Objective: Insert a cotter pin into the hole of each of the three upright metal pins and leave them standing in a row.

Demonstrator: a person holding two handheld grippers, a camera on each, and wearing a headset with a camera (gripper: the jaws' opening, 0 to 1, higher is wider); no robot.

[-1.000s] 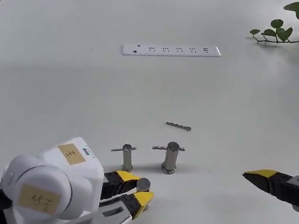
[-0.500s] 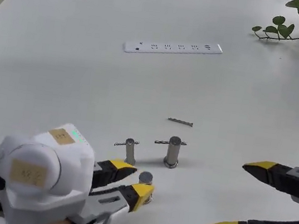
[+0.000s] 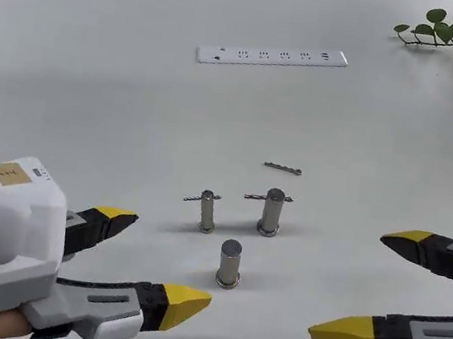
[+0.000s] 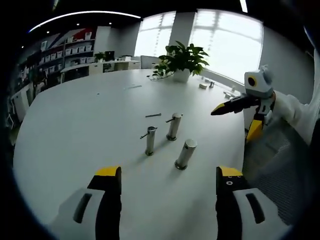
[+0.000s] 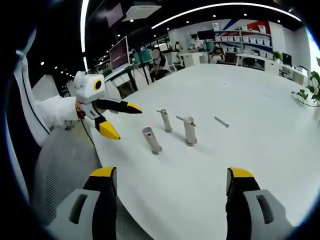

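Three metal pins stand upright on the white table. Two in the back row, a thin one [image 3: 207, 212] and a thicker one [image 3: 271, 212], each carry a cotter pin through the top. The front pin [image 3: 229, 264] [image 4: 185, 154] [image 5: 151, 140] stands alone with no cotter pin in it. A loose cotter pin [image 3: 283, 169] [image 4: 153, 115] [image 5: 221, 121] lies flat behind them. My left gripper [image 3: 157, 266] is open at the lower left, a little left of the front pin. My right gripper [image 3: 380, 286] is open at the lower right, holding nothing.
A white power strip [image 3: 271, 56] lies farther back on the table. A potted plant's trailing leaves [image 3: 449, 19] reach in at the far right corner. Bare tabletop [image 3: 90, 115] surrounds the pins.
My left gripper was shut on the front pin; now it has opened and drawn back to the left, leaving that pin standing. The head camera has shifted slightly.
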